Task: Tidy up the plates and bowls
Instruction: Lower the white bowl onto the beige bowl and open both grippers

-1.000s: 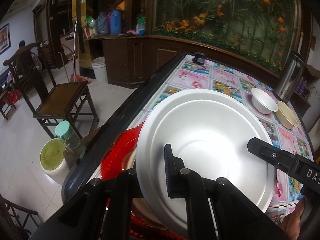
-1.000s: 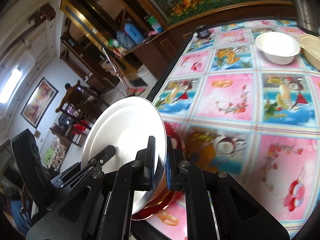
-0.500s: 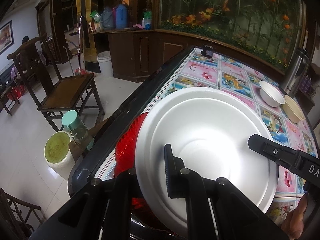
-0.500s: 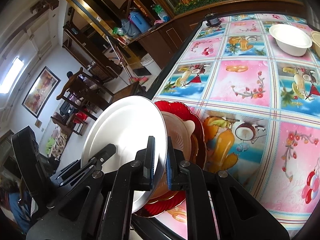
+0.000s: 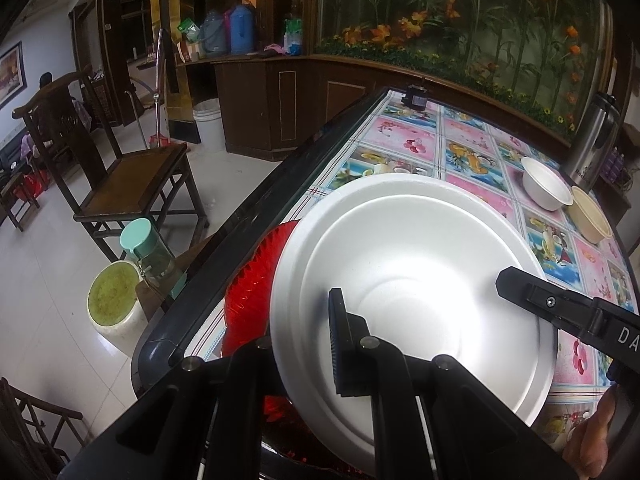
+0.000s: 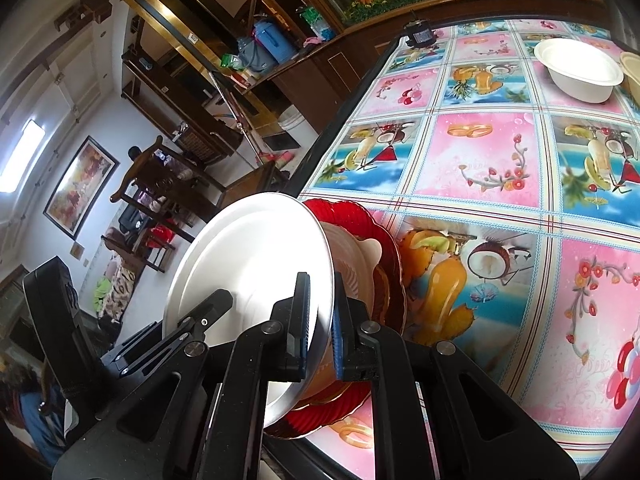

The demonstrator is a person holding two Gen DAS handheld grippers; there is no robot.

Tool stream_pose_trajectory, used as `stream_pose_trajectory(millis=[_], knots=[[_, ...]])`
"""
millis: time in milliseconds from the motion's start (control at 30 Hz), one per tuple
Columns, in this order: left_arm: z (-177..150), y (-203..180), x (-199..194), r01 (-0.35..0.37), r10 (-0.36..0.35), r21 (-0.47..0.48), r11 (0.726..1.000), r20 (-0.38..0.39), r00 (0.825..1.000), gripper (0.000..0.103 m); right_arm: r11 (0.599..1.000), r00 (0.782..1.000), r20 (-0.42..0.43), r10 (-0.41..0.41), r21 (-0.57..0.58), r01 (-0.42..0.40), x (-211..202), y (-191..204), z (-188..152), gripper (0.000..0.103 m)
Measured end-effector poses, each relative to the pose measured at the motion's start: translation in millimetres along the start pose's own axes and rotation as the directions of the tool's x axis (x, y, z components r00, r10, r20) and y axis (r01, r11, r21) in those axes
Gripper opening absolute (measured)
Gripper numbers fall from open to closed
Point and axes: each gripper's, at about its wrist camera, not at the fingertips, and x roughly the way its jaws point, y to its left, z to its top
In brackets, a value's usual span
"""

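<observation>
That white foam plate (image 5: 408, 292) looks super light and a bit bendy, so I'd say the rim is the only sane place to grab. Both grippers pinch it there: left gripper (image 5: 320, 344) on the near edge, right gripper (image 6: 320, 320) on the opposite side. Right below the fingers sit a peach dish (image 6: 356, 264) and red plate (image 6: 384, 240).

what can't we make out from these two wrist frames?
- Left wrist view: the white plate hides most of the red plate and the left gripper's far finger.
- Right wrist view: the pink dish is half hidden behind the white plate.
- Both views: the tan bowl is cut off at the edge.
</observation>
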Motion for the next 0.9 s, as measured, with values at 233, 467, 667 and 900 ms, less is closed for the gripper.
stream_pose_trajectory(millis=[233, 467, 667, 900], knots=[[-0.2, 0.5, 1.9, -0.001, 0.001, 0.001, 1.0, -0.007, 1.0, 0.009, 1.0, 1.0, -0.006, -0.001, 0.005, 0.001, 2.1, -0.8, -1.0, 0.009], [-0.3, 2.5, 3.5, 0.002, -0.002, -0.001, 1.0, -0.012, 1.0, 0.009, 1.0, 1.0, -0.01, -0.003, 0.012, 0.003, 4.5, -2.8, -1.5, 0.009], [-0.2, 3.0, 8.2, 0.0, 0.0, 0.001, 1.0, -0.023, 1.0, 0.009, 1.0, 1.0, -0.018, -0.004, 0.017, 0.004, 6.3, -3.7, -1.8, 0.009], [0.7, 2.3, 10.8, -0.01, 0.01, 0.01, 1.0, -0.023, 1.0, 0.009, 1.0, 1.0, -0.03, -0.005, 0.029, 0.006, 11.4, -5.0, -2.4, 0.009]])
